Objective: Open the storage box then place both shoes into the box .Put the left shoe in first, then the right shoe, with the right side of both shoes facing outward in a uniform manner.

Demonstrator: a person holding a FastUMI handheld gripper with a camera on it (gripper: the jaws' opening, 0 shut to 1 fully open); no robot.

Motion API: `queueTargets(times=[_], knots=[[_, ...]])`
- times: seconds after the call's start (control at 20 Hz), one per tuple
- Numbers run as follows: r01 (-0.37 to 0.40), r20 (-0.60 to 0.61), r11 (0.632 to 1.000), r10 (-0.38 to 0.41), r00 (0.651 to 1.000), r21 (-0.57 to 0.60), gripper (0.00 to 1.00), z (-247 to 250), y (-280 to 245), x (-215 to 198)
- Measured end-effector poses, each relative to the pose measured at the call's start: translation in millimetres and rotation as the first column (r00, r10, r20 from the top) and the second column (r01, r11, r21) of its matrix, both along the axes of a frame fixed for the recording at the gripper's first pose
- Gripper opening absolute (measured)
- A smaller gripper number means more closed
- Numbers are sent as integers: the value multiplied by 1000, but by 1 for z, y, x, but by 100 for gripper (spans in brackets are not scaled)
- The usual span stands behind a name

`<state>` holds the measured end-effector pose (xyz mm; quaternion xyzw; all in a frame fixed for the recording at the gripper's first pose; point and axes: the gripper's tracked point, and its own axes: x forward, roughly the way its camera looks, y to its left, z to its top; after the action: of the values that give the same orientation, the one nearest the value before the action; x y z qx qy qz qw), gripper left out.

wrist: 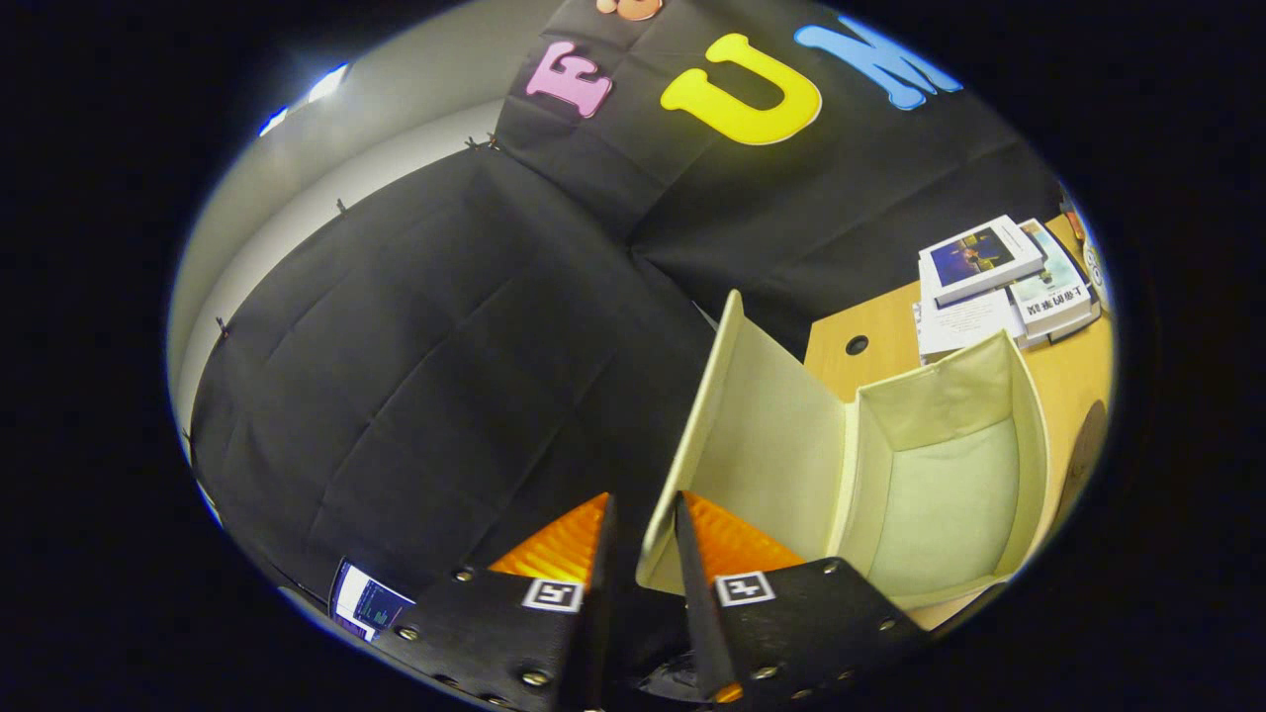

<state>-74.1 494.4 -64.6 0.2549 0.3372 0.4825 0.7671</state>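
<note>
The cream fabric storage box (pixel 1029 415) stands on a wooden table, and its pale inside shows with nothing in it. Its lid (pixel 762 435) is swung up and stands nearly upright on the box's left side. The lid's free corner sits between my two fingers. My gripper (pixel 645 502) is narrowed around that corner, the right finger against the lid's inner face and the left finger close on its outer face. The whole view is tilted, with the box lying ahead and to the right of the fingers.
The wooden table (pixel 1073 381) has a round cable hole (pixel 857 345) behind the box. A stack of books (pixel 994 287) lies beyond the box. A dark round thing (pixel 1088 450) sits right of the box. Black cloth wall fills the left side; a small screen (pixel 368 599) glows low beside the left finger.
</note>
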Motion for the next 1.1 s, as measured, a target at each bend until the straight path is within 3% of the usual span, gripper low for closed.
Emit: queueTargets(times=[0.2, 0.25, 0.6, 1.0, 1.1], knots=[[32, 115, 999, -29, 993, -30, 93, 11, -20, 10], [57, 158, 997, -48, 986, -52, 96, 11, -30, 15], [245, 367, 944, -152, 918, -221, 96, 6, -121, 53], [476, 497, 799, -264, 827, -367, 97, -33, -246, 105], [504, 495, 768, -284, 821, -395, 97, -49, -270, 110]])
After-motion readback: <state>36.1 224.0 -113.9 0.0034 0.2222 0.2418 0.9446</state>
